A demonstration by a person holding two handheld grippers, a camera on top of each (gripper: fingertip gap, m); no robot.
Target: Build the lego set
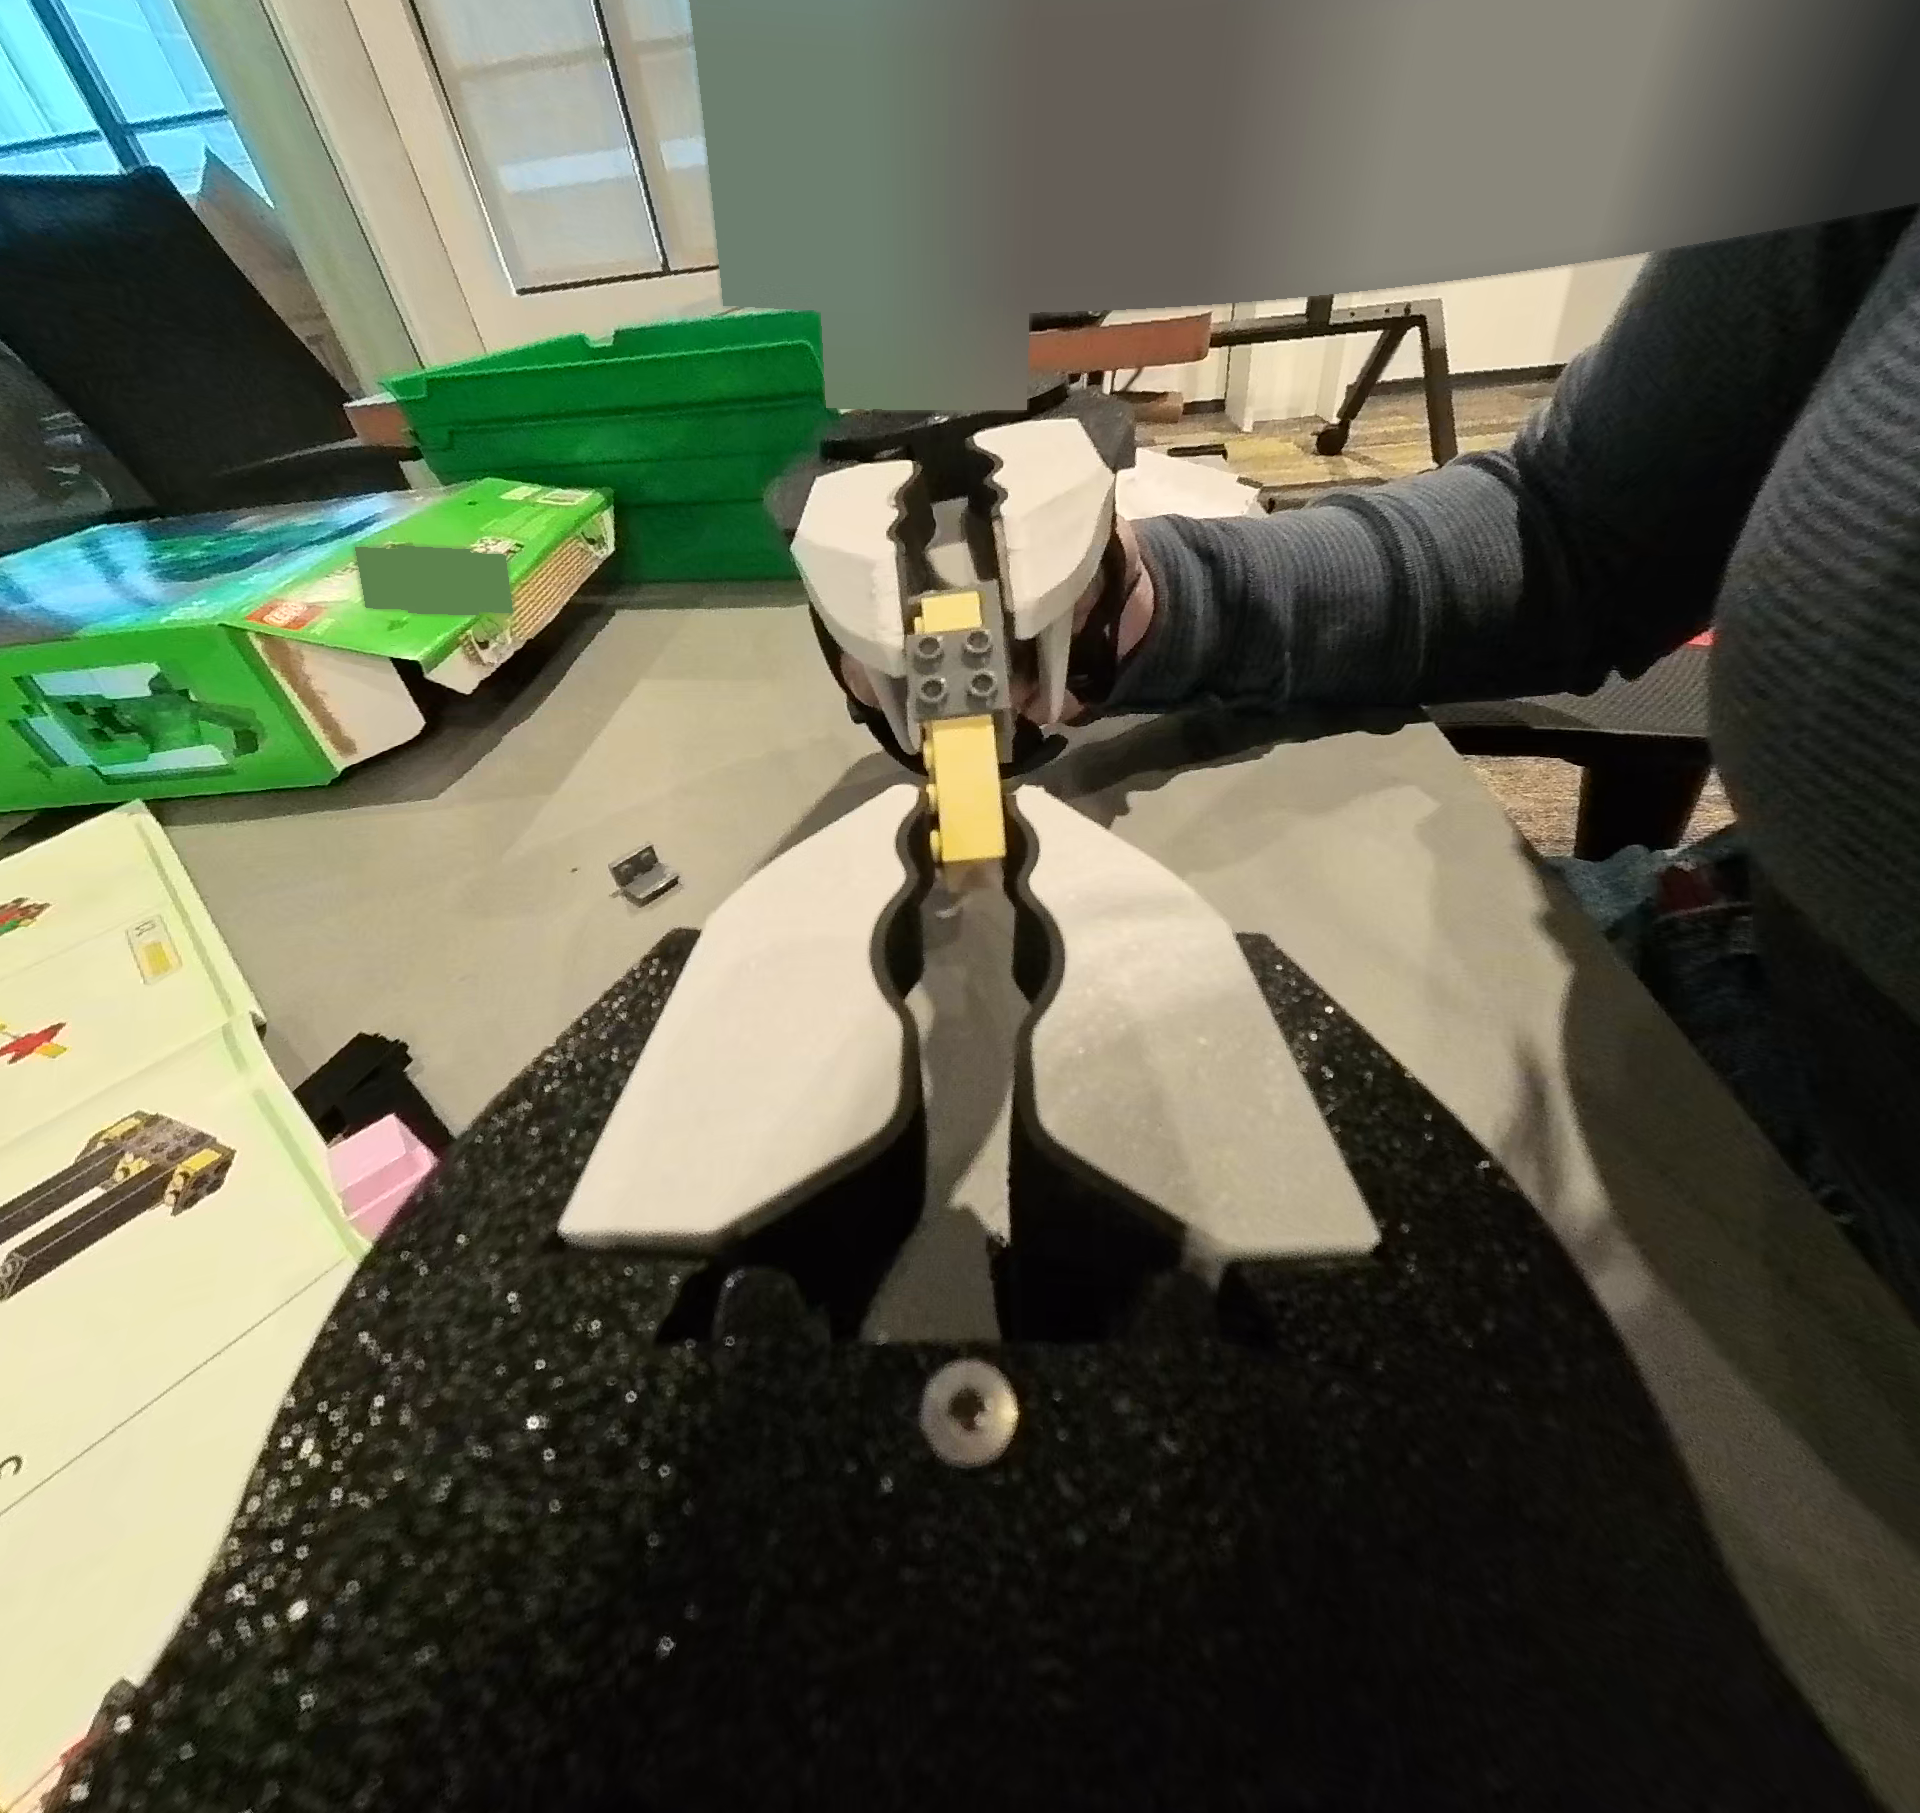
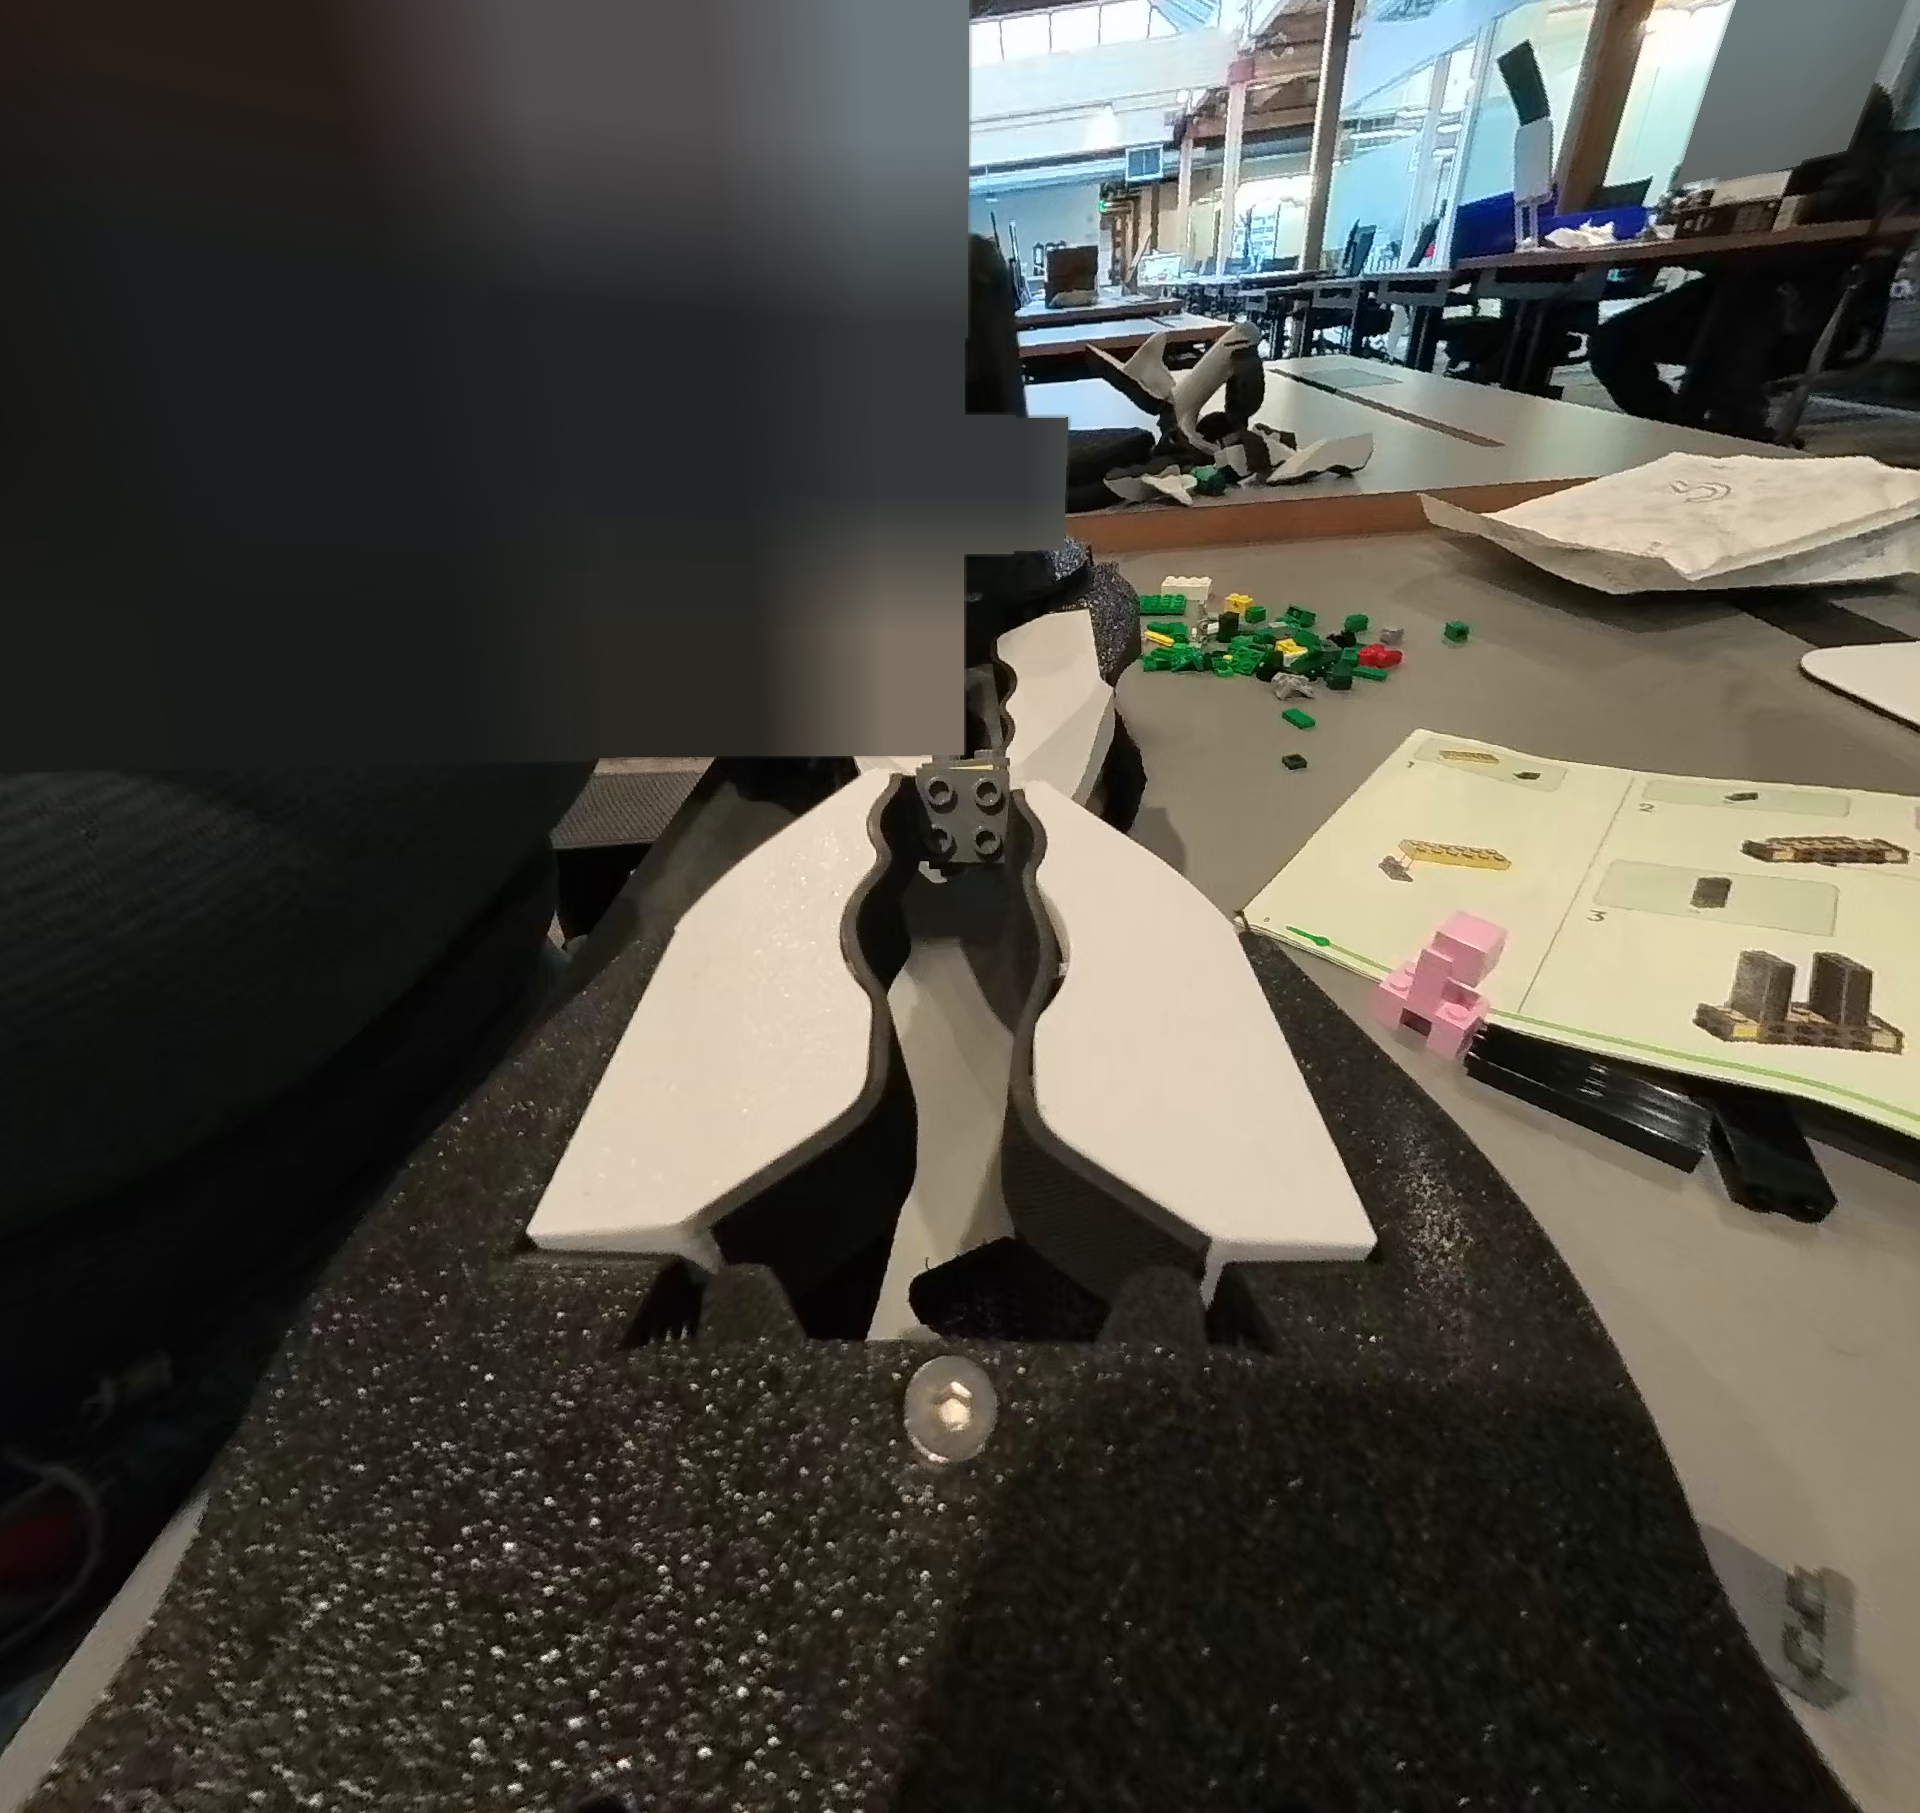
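My left gripper [image 1: 966,833] is shut on the near end of a long yellow brick [image 1: 971,797] and holds it above the grey table [image 1: 499,828]. A grey 2x2 piece [image 1: 958,672] sits against the yellow brick, studs toward the left wrist camera. My right gripper [image 1: 951,558] faces the left one and is shut around the grey piece. In the right wrist view the right gripper [image 2: 966,807] is shut on the grey 2x2 piece [image 2: 968,813]. Only a sliver of the yellow brick [image 2: 982,769] shows behind it, with the left gripper's white finger [image 2: 1049,683] beyond.
An instruction booklet [image 2: 1621,922] lies open with a pink brick figure [image 2: 1439,979] and black long bricks [image 2: 1590,1109] at its edge. Several loose bricks [image 2: 1268,646] lie farther back. A small grey piece [image 1: 644,872], a green set box [image 1: 208,683] and green bins [image 1: 623,433] stand left. Less than 4 cm separates the two grippers' tips.
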